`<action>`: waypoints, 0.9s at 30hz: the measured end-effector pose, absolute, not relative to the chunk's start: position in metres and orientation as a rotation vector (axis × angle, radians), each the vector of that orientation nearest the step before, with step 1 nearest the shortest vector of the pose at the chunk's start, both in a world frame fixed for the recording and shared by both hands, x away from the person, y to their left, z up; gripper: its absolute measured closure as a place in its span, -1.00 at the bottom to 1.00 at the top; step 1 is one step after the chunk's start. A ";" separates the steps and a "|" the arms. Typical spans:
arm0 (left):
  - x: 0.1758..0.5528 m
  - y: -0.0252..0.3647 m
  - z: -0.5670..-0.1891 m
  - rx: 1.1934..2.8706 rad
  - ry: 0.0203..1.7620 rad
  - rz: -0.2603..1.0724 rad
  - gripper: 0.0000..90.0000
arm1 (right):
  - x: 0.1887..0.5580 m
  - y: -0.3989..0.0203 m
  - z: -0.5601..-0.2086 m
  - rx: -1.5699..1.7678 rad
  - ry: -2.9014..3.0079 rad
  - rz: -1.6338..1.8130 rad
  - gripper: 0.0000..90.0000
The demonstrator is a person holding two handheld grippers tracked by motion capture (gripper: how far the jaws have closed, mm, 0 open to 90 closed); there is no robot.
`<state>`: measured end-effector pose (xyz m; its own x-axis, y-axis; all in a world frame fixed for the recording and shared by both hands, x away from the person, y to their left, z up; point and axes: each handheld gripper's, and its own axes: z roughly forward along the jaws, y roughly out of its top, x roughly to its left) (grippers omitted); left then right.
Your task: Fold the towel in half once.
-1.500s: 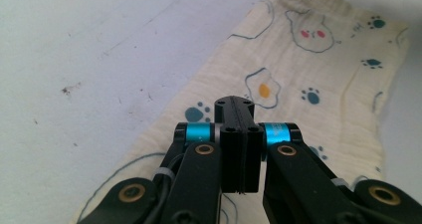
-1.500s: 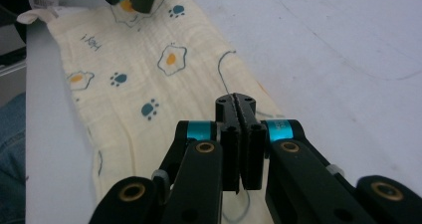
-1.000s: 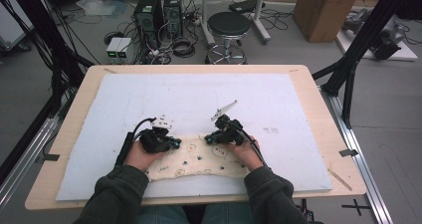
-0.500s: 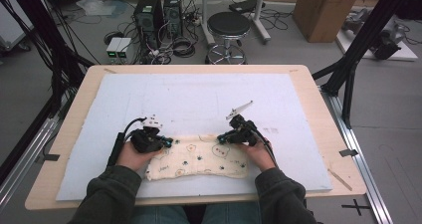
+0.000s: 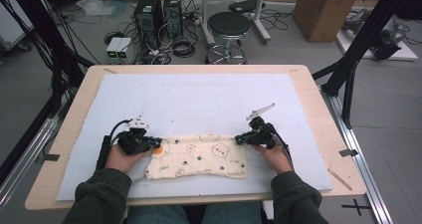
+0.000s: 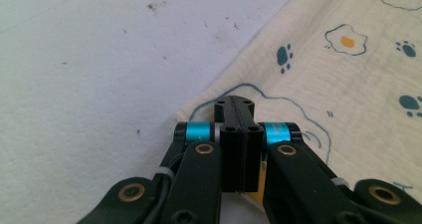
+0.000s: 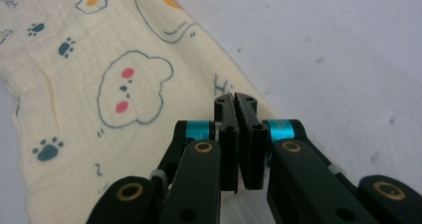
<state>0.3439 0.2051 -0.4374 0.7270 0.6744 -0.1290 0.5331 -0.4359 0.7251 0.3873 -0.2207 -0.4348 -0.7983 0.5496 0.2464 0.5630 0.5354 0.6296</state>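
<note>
White foam matting (image 5: 199,99) covers most of the wooden worktop (image 5: 318,99). Near the mat's front edge, just ahead of the person, lies a cream cotton cloth (image 5: 199,157) printed with fried eggs, bear faces and paw prints. It is folded into a strip whose long axis runs left to right across the mat, parallel to that front edge. The left hand-held gripper (image 5: 155,143) sits at the cloth's far left corner and the right hand-held gripper (image 5: 240,139) at its far right corner. Both have their jaws pressed fully together, each pinching a corner of the cloth; in the left gripper view (image 6: 234,107) and the right gripper view (image 7: 235,104) the fabric runs in under the closed tips. The cloth looks light, thin and limp, likely to sag and crease, so corners and hems seem the best places to hold it, kept taut between both grippers.
</note>
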 end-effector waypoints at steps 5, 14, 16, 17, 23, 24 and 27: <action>0.343 0.206 -0.435 2.131 0.903 0.243 0.97 | 0.385 -0.226 -0.434 -1.010 -2.739 -1.134 0.96; 0.347 0.190 -0.426 2.067 0.860 0.252 0.97 | 0.390 -0.195 -0.418 -0.925 -2.754 -1.215 0.96; 0.350 0.190 -0.429 2.081 0.878 0.252 0.97 | 0.394 -0.186 -0.418 -0.911 -2.757 -1.209 0.96; 0.351 0.190 -0.431 2.095 0.895 0.257 0.97 | 0.396 -0.183 -0.420 -0.906 -2.762 -1.198 0.96; 0.356 0.193 -0.437 2.126 0.938 0.259 0.97 | 0.404 -0.179 -0.430 -0.938 -2.772 -1.125 0.96; 0.356 0.193 -0.437 2.131 0.943 0.260 0.97 | 0.404 -0.180 -0.430 -0.940 -2.770 -1.117 0.96; 0.357 0.194 -0.438 2.123 0.942 0.254 0.98 | 0.404 -0.188 -0.431 -0.968 -2.776 -1.109 0.96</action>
